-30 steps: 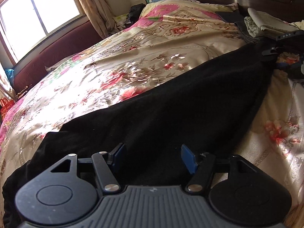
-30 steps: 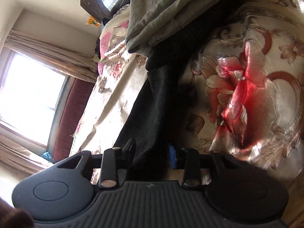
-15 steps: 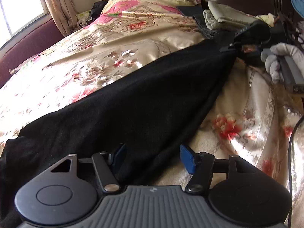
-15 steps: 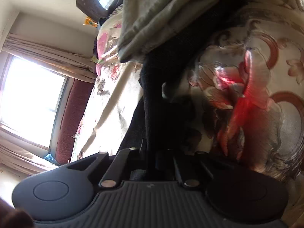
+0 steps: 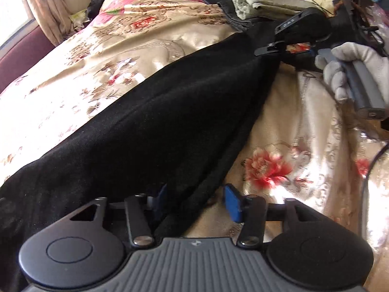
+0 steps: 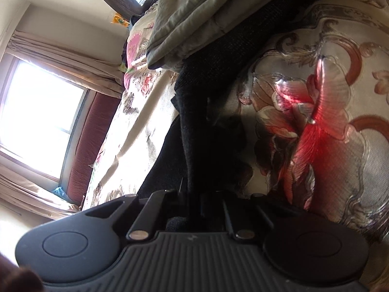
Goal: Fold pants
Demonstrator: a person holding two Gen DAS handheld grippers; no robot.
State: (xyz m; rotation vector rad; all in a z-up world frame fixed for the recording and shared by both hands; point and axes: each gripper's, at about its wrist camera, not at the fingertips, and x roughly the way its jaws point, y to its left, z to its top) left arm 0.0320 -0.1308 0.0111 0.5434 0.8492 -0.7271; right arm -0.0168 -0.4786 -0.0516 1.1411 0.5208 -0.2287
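Note:
Black pants (image 5: 155, 121) lie stretched across the floral bedspread (image 5: 97, 56). My left gripper (image 5: 194, 202) is open, its blue pads either side of the pants' near edge. My right gripper (image 6: 197, 202) is shut on the pants' far end (image 6: 194, 126), the cloth pinched between its jaws. In the left wrist view the right gripper (image 5: 272, 48) shows at the far end of the pants, held by a gloved hand (image 5: 352, 65).
Folded khaki and dark garments (image 5: 257, 4) are stacked near the dark headboard, close to the right gripper; they also show in the right wrist view (image 6: 194, 19). A window (image 6: 36, 112) with curtains and a maroon bench (image 6: 90, 141) lie beyond the bed. A cable (image 5: 369, 170) hangs at right.
My right gripper has closed on the pants' end. My left gripper has shifted right toward the pants' right edge and stays open.

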